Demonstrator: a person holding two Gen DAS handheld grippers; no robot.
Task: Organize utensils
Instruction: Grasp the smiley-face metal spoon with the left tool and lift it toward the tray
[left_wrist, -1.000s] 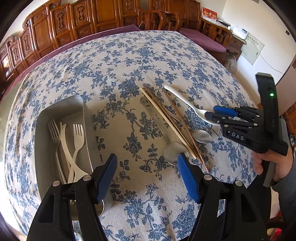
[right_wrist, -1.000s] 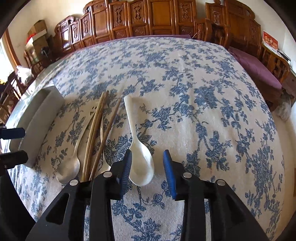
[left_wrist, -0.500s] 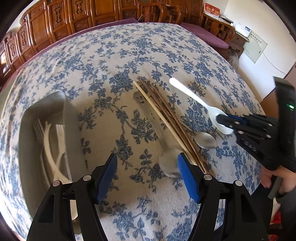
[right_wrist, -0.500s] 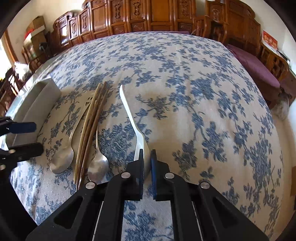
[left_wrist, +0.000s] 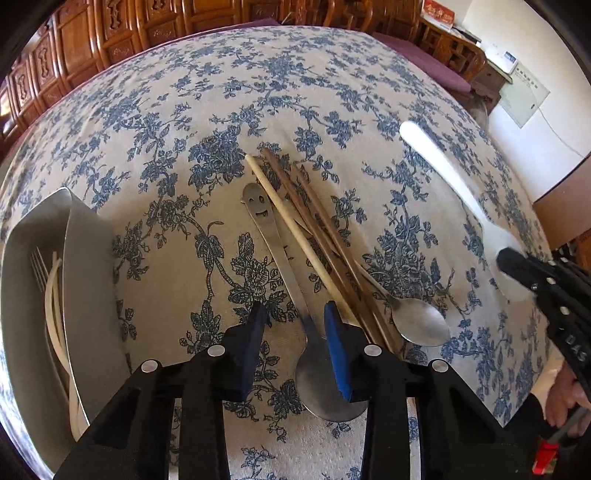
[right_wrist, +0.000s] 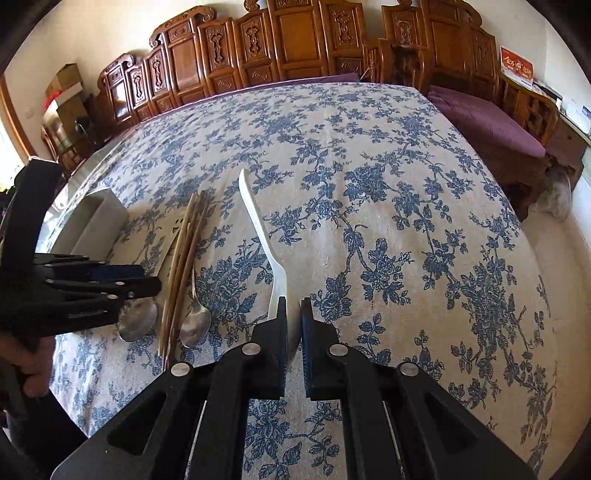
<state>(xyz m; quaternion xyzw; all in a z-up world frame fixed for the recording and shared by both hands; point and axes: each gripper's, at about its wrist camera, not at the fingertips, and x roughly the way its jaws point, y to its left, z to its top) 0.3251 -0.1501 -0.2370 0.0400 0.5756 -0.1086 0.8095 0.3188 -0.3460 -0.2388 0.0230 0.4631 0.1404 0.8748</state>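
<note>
My left gripper (left_wrist: 295, 343) hangs low over the big metal spoon (left_wrist: 273, 240) with the smiley handle. Its jaws are closing with the spoon's neck between them, and the pads do not press on it. My right gripper (right_wrist: 293, 321) is shut on the bowl of the white spoon (right_wrist: 258, 221), whose handle points away over the cloth. In the left wrist view the right gripper (left_wrist: 517, 266) holds that white spoon (left_wrist: 443, 166) at the right. Several chopsticks (left_wrist: 314, 240) and a small metal spoon (left_wrist: 421, 325) lie beside the big spoon.
A metal tray (left_wrist: 85, 258) at the left holds a metal fork (left_wrist: 38, 266) and white plastic forks (left_wrist: 51, 295). The right wrist view shows the tray (right_wrist: 96, 221) beyond the left gripper (right_wrist: 151, 280). Carved wooden chairs ring the flowered tablecloth (right_wrist: 369, 184).
The left gripper came down toward the big metal spoon and its jaws narrowed around the neck. The right gripper shut on the white spoon's bowl and raised it a little.
</note>
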